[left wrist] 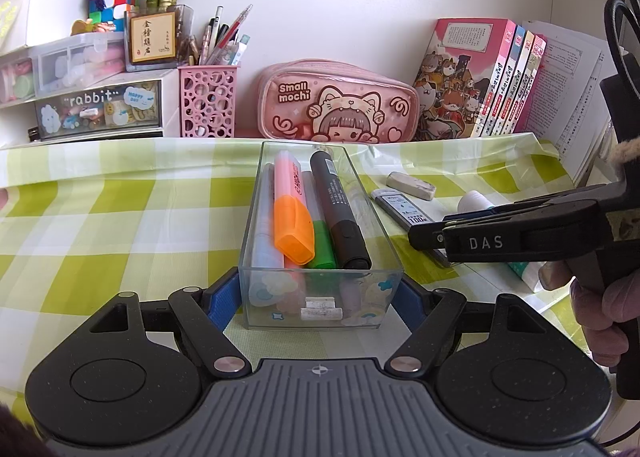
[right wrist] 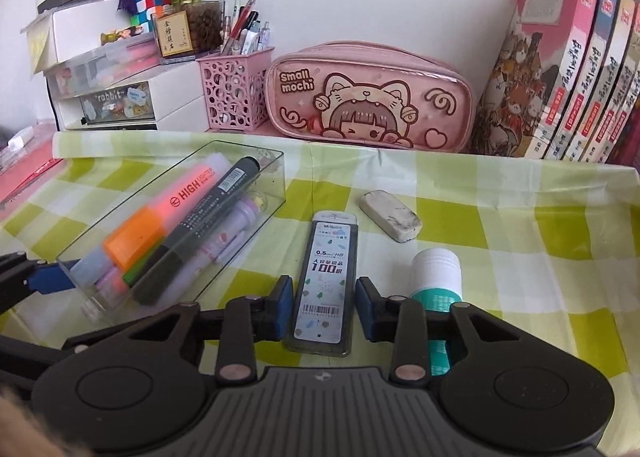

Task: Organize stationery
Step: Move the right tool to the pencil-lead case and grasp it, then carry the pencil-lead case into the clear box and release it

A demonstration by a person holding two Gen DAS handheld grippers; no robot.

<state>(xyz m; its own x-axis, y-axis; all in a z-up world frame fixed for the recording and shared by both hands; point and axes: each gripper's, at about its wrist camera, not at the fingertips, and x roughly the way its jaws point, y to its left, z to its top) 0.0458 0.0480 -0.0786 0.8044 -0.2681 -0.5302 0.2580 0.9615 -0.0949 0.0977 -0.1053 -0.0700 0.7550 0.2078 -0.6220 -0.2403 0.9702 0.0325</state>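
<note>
A clear plastic box [left wrist: 320, 313] lies lengthwise on the green checked cloth, holding an orange-capped highlighter [left wrist: 292, 225], a black marker [left wrist: 340, 209] and other pens. My left gripper [left wrist: 316, 297] is shut on the box's near end, blue pads against both side walls. To its right lie a dark pencil-lead case [right wrist: 326, 277], a worn white eraser [right wrist: 390, 221] and a white-capped tube [right wrist: 438, 273]. My right gripper [right wrist: 324, 307] straddles the lead case low over the cloth, its pads close beside the long edges with thin gaps. It stands open.
Along the back wall stand a pink "Small mochi" pencil pouch [left wrist: 340, 101], a pink perforated pen holder [left wrist: 208, 101], a drawer unit [left wrist: 100, 105] and a row of books [left wrist: 480, 81]. A person's hand [left wrist: 600, 309] grips the right tool's handle.
</note>
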